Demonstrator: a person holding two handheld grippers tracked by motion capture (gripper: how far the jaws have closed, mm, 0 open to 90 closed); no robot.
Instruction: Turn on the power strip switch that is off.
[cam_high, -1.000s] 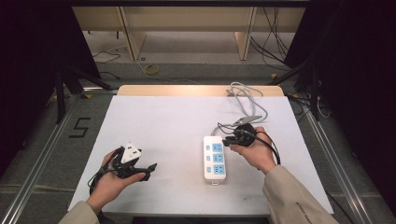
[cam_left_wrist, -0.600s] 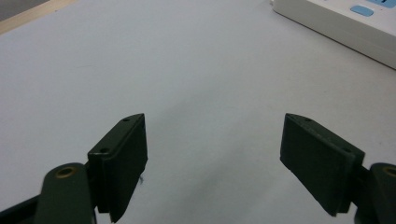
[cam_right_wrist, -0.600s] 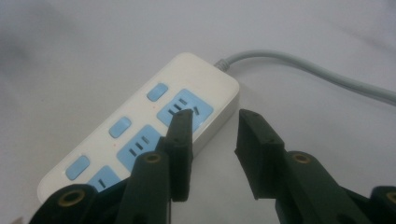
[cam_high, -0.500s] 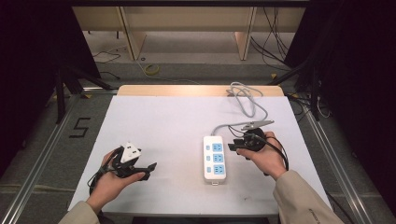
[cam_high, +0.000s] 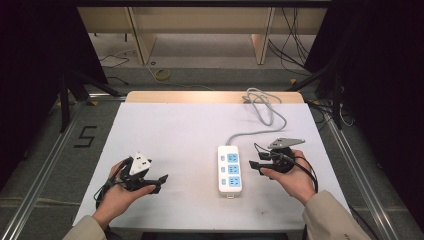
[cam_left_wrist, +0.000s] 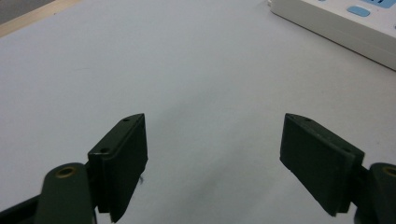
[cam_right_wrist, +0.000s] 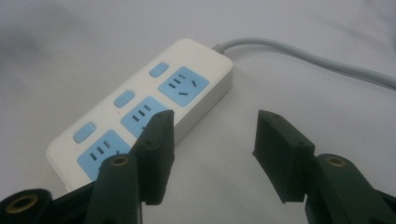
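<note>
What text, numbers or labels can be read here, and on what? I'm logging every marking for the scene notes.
"5": black figure on the grey floor left of the table.
Power strip: no readable print; its blue sockets and switches bear no lettering that shows.

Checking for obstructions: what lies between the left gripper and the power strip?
Nothing: in the high view, only bare white table separates the left gripper from the power strip. The left gripper view shows the same bare stretch.

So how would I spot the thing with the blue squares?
Look at the white table. Near its right side, just left of the right gripper, lies a white power strip. It alone has three blue sockets and a grey cable trailing away.
</note>
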